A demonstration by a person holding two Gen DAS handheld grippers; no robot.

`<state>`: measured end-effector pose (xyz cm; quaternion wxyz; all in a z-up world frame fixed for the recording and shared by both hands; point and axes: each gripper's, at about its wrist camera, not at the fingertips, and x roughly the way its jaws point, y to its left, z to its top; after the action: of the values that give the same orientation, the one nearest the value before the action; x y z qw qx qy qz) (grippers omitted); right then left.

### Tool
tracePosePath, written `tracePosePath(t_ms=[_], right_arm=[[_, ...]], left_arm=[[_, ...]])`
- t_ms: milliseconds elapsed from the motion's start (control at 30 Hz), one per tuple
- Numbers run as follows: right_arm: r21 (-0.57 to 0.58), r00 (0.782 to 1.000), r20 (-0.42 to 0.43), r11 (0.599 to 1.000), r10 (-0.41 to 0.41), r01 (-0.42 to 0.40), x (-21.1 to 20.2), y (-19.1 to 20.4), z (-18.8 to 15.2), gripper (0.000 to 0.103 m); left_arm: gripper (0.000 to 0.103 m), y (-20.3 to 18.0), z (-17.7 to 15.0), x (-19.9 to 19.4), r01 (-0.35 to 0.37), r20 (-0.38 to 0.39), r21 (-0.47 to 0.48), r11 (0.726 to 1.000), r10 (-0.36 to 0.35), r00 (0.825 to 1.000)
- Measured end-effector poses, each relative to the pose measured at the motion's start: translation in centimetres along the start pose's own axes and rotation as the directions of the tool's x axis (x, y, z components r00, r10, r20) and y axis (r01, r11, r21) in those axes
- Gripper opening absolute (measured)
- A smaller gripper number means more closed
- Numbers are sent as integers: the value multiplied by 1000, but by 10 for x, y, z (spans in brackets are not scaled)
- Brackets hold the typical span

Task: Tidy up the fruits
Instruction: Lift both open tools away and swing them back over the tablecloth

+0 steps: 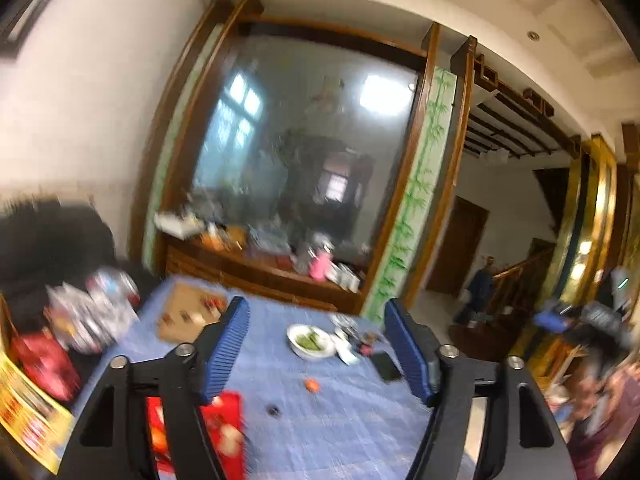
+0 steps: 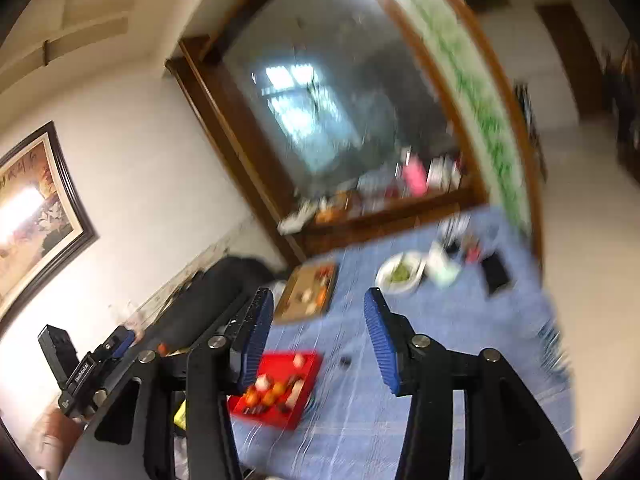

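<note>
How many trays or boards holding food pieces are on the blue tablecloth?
2. A red tray with fruit pieces lies near the grippers; a wooden board sits farther back, left of the white bowl. Blur may hide others.

A white bowl (image 1: 311, 342) with green food is seen on the blue worktop (image 1: 340, 432). A black phone (image 1: 386, 366) lies near it. A pink bottle (image 1: 319, 266) stands on the wooden shelf (image 1: 256, 268) behind.
</note>
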<state>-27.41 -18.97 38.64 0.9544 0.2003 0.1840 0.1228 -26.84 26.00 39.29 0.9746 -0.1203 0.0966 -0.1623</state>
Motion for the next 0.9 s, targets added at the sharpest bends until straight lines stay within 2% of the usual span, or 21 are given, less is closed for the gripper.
tracePosePath(t_ms=[33,133,167,200,267,333,433,533,600,667,700,733,767,800,833,900], right_arm=[[-21,999,31,999,-24,25,-14,7,20,58],[-60,990,93,992,-105,111,-43,22,64,61],[-73,983,113,986,-143,151,-48,27,77,63],[-83,977,126,980,-171,182,-50,30,86,69],[-104,967,134,967,-217,231,-43,31,96,76],[-130,961,117,955,-251,266,-20,25,91,77],[-158,952,47,939,-303,306,35,2,66,77],[-209,935,-43,919,-351,335,105,-24,27,77],[-248,920,-92,904,-380,349,149,-40,0,77],[-292,908,-161,897,-388,332,200,-59,-34,77],[-306,901,-194,897,-387,319,223,-67,-47,72],[-314,895,-238,902,-378,297,250,-77,-63,58],[-310,887,-287,911,-361,271,278,-87,-77,51],[-299,879,-326,920,-347,252,297,-93,-87,44],[-272,867,-381,936,-320,225,327,-104,-100,42],[-223,850,-451,957,-270,186,370,-118,-117,40]], left_arm=[[79,-2,11,-1,-35,16,28,999,35,999],[85,-4,34,4,-124,63,105,987,118,991],[89,-4,37,10,-150,73,126,981,142,987],[92,-3,37,18,-169,80,142,975,159,984],[93,0,29,36,-188,84,167,968,176,981],[94,4,13,62,-185,54,188,965,178,983],[94,15,-28,118,-129,-66,182,975,143,988],[94,24,-74,178,-102,-198,148,984,130,972],[93,33,-110,220,-91,-292,113,989,121,949],[93,44,-146,257,-91,-378,70,993,111,919],[87,47,-162,275,-94,-418,52,994,107,902],[81,48,-179,291,-97,-455,43,994,106,884],[69,50,-194,307,-96,-496,39,995,103,863],[64,51,-209,322,-90,-531,35,995,95,842],[62,50,-224,337,-83,-568,32,996,86,818],[62,46,-247,353,-80,-609,38,996,86,789]])
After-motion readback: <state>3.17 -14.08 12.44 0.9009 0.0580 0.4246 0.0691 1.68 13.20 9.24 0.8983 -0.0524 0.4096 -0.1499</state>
